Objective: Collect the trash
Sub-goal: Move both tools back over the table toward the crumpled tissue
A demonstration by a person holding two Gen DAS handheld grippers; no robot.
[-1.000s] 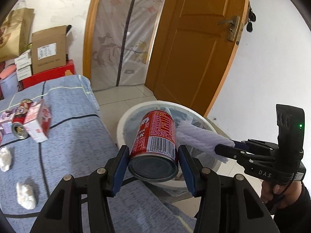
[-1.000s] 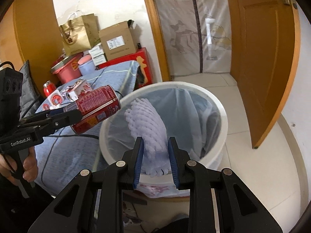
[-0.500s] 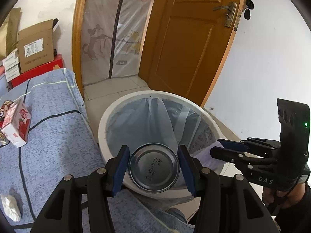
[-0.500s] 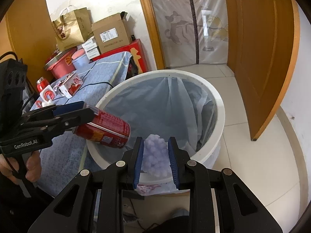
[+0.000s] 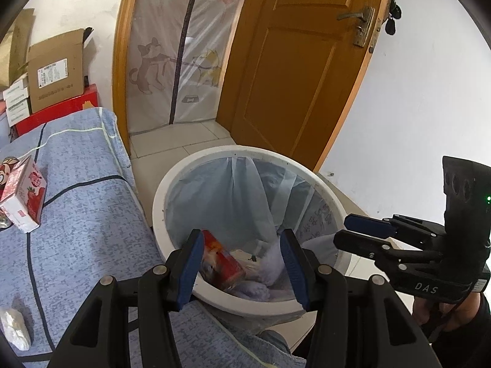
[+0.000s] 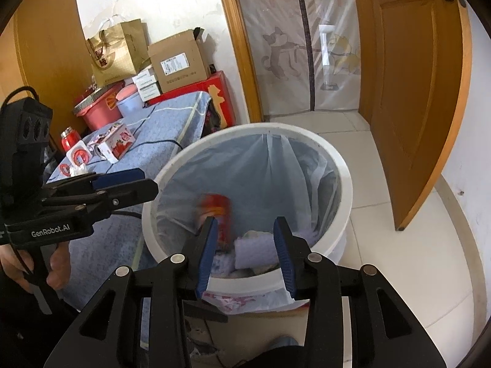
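Over the near rim of the white bin (image 5: 172, 184), the left gripper (image 5: 242, 263) hangs with its blue-padded jaws spread wide and nothing between them. Just to its right, the right gripper (image 6: 245, 251) is likewise spread and holds nothing, poised above the same near rim. Inside the bin, lined with a pale translucent bag (image 6: 245, 165), the red can (image 6: 219, 214) appears blurred against the left inner wall, and a white foam wrap (image 6: 254, 250) lies just right of it among other litter at the bottom. Left of the bin stands a table under a blue cloth (image 5: 83, 214), where a red-and-white carton (image 5: 26, 194) lies at the far left and a crumpled white tissue (image 5: 15, 329) sits near the front edge.
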